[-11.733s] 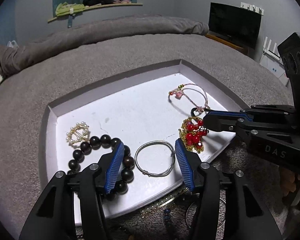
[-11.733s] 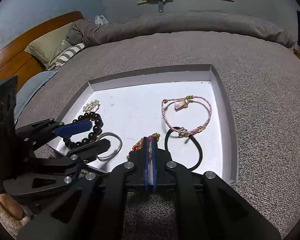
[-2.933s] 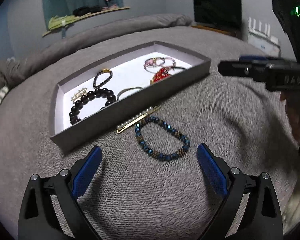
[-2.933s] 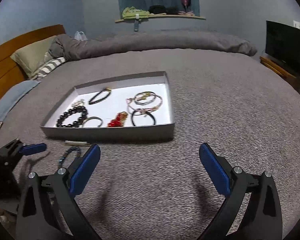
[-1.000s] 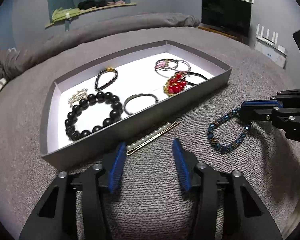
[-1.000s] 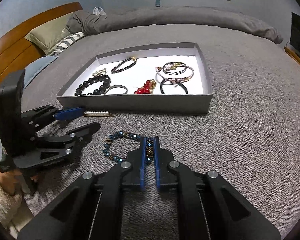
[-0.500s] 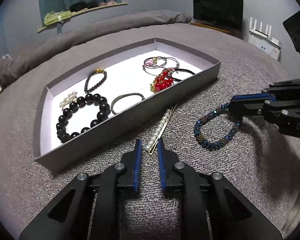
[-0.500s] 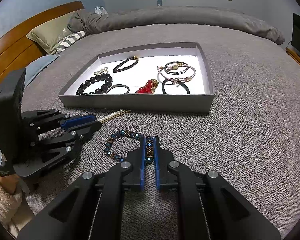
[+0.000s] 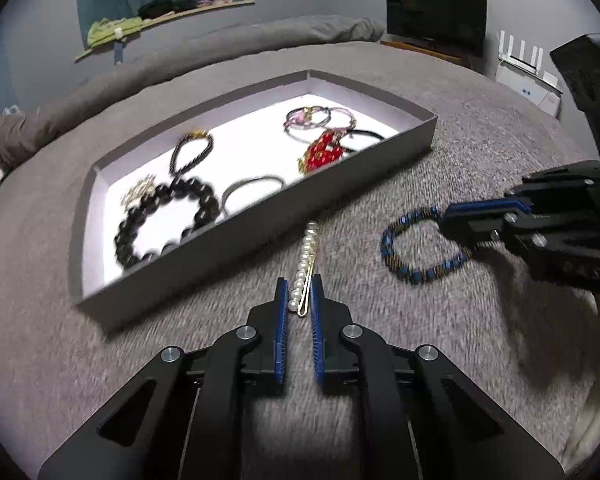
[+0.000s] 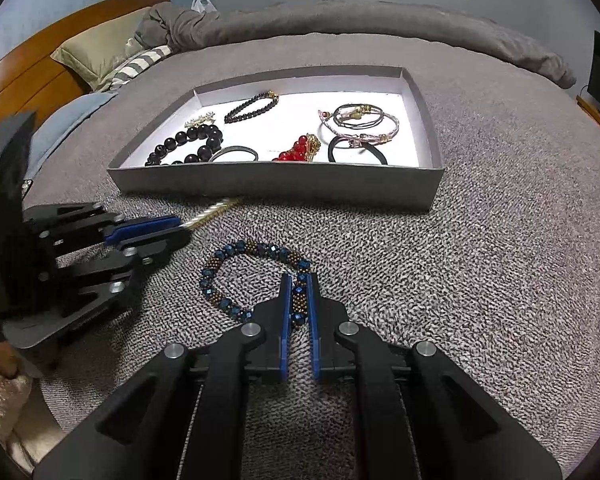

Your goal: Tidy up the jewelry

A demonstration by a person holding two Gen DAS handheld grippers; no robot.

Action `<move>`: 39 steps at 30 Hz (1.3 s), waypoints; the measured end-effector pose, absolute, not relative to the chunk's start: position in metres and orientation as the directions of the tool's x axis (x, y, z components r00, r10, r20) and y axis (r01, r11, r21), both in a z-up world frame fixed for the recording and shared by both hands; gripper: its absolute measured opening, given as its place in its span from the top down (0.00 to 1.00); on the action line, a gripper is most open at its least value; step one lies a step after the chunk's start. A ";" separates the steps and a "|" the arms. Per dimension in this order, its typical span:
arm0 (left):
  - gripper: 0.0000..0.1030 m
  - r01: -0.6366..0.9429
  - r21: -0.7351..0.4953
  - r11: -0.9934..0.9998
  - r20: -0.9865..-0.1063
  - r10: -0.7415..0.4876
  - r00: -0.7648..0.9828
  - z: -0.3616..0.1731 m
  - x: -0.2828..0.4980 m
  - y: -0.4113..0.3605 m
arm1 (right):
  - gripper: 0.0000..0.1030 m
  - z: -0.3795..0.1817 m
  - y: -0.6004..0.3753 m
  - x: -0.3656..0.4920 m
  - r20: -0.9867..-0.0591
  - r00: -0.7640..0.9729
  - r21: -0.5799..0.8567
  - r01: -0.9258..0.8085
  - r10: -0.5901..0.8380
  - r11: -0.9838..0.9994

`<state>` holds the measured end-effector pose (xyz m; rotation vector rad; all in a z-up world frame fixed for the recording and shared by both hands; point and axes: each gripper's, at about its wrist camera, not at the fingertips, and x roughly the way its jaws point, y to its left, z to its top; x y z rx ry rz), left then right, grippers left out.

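With the left gripper just closed on the pearl pin at the tray's six o'clock and the right gripper pinching the bracelet, either thin piece might slip on lifting.

Grey bedspread covers basically everything, with an olive pillow against the wooden headboard, a dark TV in the corner and a wall shelf piled with clothes.
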<state>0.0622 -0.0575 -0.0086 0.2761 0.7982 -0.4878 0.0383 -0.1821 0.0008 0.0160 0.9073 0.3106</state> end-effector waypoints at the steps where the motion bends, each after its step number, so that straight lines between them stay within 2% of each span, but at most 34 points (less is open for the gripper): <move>1: 0.90 0.509 0.054 0.859 -0.743 -0.306 0.595 -0.009 0.059 -0.054 | 0.93 0.000 -0.182 0.038 -0.773 0.574 0.145 -0.258 0.272 0.955; 9: 0.89 0.501 0.135 0.855 -0.752 -0.241 0.614 -0.012 0.038 -0.056 | 0.91 -0.003 -0.180 0.038 -0.770 0.585 0.135 -0.238 0.253 0.962; 12: 0.88 0.495 0.124 0.860 -0.750 -0.245 0.614 -0.012 0.040 -0.055 | 0.88 -0.004 -0.178 0.037 -0.769 0.589 0.132 -0.232 0.247 0.964; 16: 0.81 0.486 0.073 0.871 -0.748 -0.274 0.604 -0.011 0.047 -0.051 | 0.86 -0.004 -0.176 0.036 -0.766 0.598 0.119 -0.225 0.234 0.967; 20: 0.75 0.487 0.098 0.868 -0.738 -0.265 0.621 -0.014 0.052 -0.059 | 0.84 -0.004 -0.177 0.037 -0.760 0.605 0.133 -0.214 0.239 0.968; 24: 0.74 0.485 0.107 0.868 -0.730 -0.263 0.630 -0.017 0.055 -0.062 | 0.72 -0.005 -0.171 0.036 -0.756 0.610 0.117 -0.232 0.238 0.966; 27: 0.74 0.483 0.097 0.870 -0.731 -0.267 0.628 -0.017 0.054 -0.060 | 0.71 -0.007 -0.167 0.036 -0.756 0.617 0.087 -0.235 0.218 0.968; 30: 0.78 0.478 0.092 0.874 -0.731 -0.266 0.628 -0.015 0.052 -0.059 | 0.72 -0.007 -0.167 0.036 -0.756 0.618 0.085 -0.232 0.215 0.969; 32: 0.85 0.475 0.100 0.874 -0.730 -0.260 0.632 -0.014 0.050 -0.059 | 0.80 -0.006 -0.168 0.035 -0.754 0.621 0.086 -0.230 0.214 0.969; 33: 0.87 0.474 0.101 0.875 -0.729 -0.260 0.634 -0.014 0.050 -0.058 | 0.88 -0.006 -0.168 0.035 -0.753 0.621 0.090 -0.227 0.216 0.970; 34: 0.91 0.470 0.103 0.877 -0.727 -0.256 0.637 -0.012 0.049 -0.058 | 0.93 -0.004 -0.169 0.034 -0.751 0.621 0.098 -0.229 0.223 0.969; 39: 0.91 0.463 0.101 0.881 -0.715 -0.259 0.649 -0.005 0.046 -0.053 | 0.93 0.003 -0.171 0.030 -0.735 0.635 0.109 -0.236 0.238 0.966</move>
